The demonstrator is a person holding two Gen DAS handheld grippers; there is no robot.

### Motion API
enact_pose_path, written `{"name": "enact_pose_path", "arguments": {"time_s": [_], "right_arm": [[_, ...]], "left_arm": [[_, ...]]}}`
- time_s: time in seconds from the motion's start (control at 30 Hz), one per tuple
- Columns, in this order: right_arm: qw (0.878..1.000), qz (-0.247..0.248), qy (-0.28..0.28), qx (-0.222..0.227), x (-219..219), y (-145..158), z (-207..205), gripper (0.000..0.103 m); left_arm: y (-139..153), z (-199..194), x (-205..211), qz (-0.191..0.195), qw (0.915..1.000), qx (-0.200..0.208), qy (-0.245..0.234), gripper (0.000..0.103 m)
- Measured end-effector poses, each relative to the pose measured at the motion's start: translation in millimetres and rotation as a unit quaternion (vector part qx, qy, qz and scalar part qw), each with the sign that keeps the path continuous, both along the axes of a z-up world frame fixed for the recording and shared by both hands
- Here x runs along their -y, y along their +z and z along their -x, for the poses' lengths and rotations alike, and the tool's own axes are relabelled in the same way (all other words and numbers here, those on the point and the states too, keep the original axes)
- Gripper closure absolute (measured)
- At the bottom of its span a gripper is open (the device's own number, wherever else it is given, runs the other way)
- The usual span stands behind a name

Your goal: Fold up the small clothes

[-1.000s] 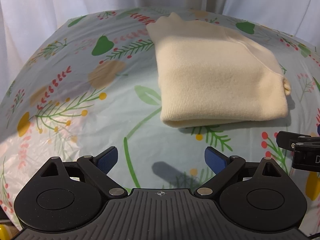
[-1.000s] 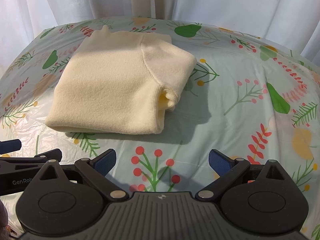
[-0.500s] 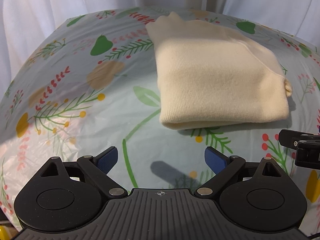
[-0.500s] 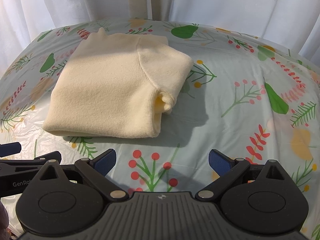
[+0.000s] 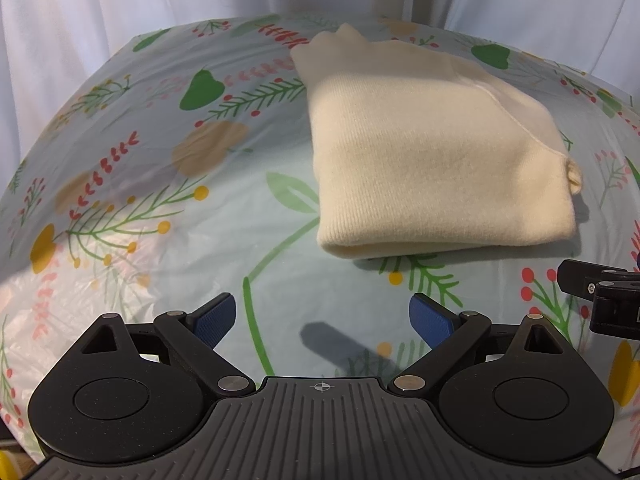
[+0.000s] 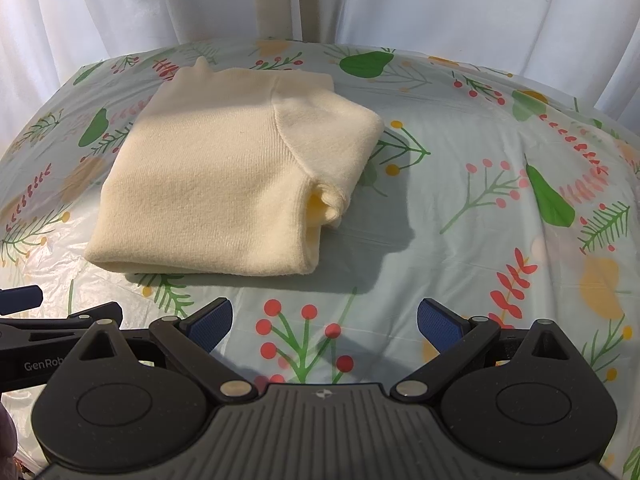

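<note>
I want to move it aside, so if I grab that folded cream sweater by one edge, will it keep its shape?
Probably not. The cream sweater looks like soft knit, so it would likely sag and unfold. A loose tuck of fabric at its right side suggests the layers are free. On the glossy tablecloth, pushing may slide it whole.

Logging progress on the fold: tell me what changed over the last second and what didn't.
Both tools have drawn back a little from the cream sweater, which sits slightly farther off in both wrist views. Nothing was taken hold of or let go. The left tool and right tool stay open and empty; the sweater stays folded on the floral tablecloth.
</note>
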State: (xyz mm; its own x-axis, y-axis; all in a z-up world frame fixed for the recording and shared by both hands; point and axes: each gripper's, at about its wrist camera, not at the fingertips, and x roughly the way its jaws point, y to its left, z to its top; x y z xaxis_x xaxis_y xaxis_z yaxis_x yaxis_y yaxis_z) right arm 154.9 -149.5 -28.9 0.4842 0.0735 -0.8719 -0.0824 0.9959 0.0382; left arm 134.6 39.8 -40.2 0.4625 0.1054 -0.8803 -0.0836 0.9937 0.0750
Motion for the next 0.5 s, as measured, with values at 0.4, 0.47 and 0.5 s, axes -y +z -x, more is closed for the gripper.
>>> {"name": "enact_pose_path", "arguments": {"time_s": [0.4, 0.47, 0.5], "right_arm": [[1.000, 0.002, -0.002, 0.000, 0.1, 0.7, 1.2, 0.004], [1.000, 0.001, -0.001, 0.001, 0.1, 0.6, 1.2, 0.004], [1.000, 0.002, -0.002, 0.000, 0.1, 0.6, 1.2, 0.004]], "left_arm": [[-0.4, 1.2, -0.2, 0.001, 1.0000, -0.002, 0.003, 0.006], [-0.6, 1.3, -0.6, 0.004, 1.0000, -0.003, 0.003, 0.006], [-0.8, 1.3, -0.9, 0.005, 1.0000, -0.003, 0.003, 0.006]]}}
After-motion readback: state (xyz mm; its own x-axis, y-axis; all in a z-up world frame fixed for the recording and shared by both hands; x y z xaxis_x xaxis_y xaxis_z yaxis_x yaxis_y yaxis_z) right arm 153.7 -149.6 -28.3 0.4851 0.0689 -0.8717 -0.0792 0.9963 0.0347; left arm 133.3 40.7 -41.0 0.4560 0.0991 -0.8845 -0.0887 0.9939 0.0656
